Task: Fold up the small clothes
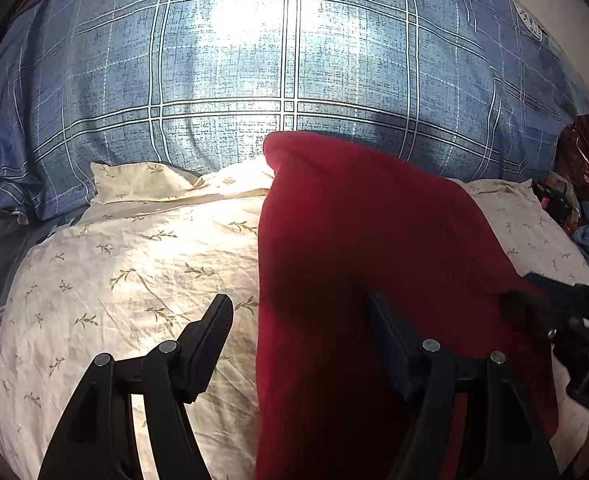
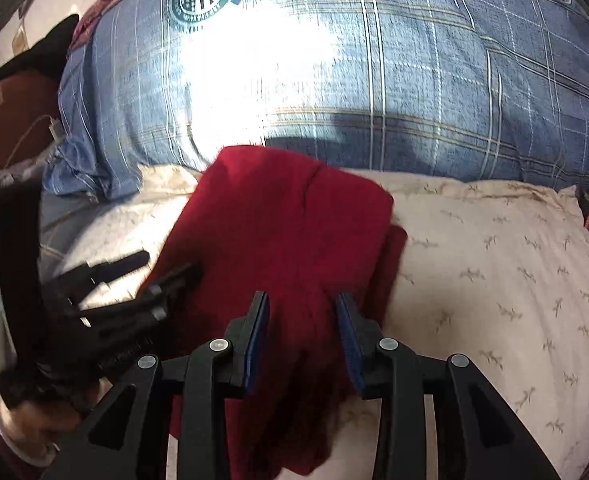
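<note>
From your left gripper's (image 1: 300, 316) camera, the red cloth (image 1: 358, 240) is the big thing to look at. It lies on the cream pillow (image 1: 134, 272) with little leaf prints. Your left gripper's jaws are wide apart. One finger (image 1: 210, 340) stands over bare pillow, just left of the red cloth's edge. The other finger is tucked under or behind the red cloth, so you see only a dark bit of it. The edge of the red cloth sits between the jaws, but they do not squeeze it. Behind the red cloth is a big blue checked pillow (image 1: 254, 60) with a round badge at the top. Bright light shines on both pillows. Far right of the red cloth you can see part of your other gripper (image 1: 582, 332), dark and blurry. Past it is a pile of red and blue stuff (image 1: 586, 168), too small to name.

From your right gripper's (image 2: 302, 304) camera, the red cloth (image 2: 286, 220) lies folded over, with a second layer peeking out on its right side. Your right gripper's jaws are partly apart, and a bunched strip of the red cloth runs between the blue pads (image 2: 350, 340). You cannot tell if the pads press on it. Left of the red cloth is your left gripper (image 2: 134, 272), blurry, with its jaws apart. The cream pillow (image 2: 494, 280) spreads out to the right of the red cloth. The blue checked pillow (image 2: 374, 60) is behind it.
</note>
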Action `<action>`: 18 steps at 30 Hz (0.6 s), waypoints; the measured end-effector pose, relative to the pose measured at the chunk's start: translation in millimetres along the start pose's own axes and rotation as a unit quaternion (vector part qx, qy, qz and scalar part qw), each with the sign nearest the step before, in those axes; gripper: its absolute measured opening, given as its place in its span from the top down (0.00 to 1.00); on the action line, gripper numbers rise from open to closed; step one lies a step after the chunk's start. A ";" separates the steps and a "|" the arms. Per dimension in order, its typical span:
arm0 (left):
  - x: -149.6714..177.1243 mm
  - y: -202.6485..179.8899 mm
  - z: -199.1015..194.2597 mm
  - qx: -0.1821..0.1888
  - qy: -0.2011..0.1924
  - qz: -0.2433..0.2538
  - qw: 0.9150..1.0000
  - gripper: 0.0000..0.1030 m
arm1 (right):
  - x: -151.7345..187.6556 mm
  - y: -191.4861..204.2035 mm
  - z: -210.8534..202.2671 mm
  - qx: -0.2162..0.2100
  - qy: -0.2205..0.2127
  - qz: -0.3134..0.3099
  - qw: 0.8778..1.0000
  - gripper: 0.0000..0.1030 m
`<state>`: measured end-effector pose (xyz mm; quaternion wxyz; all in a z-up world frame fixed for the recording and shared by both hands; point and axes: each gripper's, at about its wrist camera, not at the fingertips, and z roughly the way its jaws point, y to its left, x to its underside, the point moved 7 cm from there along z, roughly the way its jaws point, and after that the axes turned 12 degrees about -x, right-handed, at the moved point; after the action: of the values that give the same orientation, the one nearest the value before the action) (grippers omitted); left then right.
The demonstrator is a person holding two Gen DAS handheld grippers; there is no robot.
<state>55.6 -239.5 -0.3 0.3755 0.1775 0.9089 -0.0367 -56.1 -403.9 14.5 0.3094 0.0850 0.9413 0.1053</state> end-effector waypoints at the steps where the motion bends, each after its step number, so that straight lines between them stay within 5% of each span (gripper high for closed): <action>1: 0.4 -0.5 -0.7 -0.001 0.000 0.001 1.000 0.33 | 7.3 -4.0 5.0 0.013 0.011 -0.004 1.000 0.67; 10: 5.0 -1.9 -7.8 -0.005 0.002 0.014 1.000 0.33 | 19.8 -17.4 6.8 -0.008 0.020 0.027 0.999 0.66; 18: 6.5 0.5 -11.5 -0.004 0.008 0.010 1.000 0.32 | -7.8 -8.2 -7.6 -0.014 -0.024 0.036 0.999 0.63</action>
<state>43.8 -234.8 3.5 0.3690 0.1850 0.9104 -0.0275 -55.2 -414.8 22.8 0.3285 0.1171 0.9285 0.1271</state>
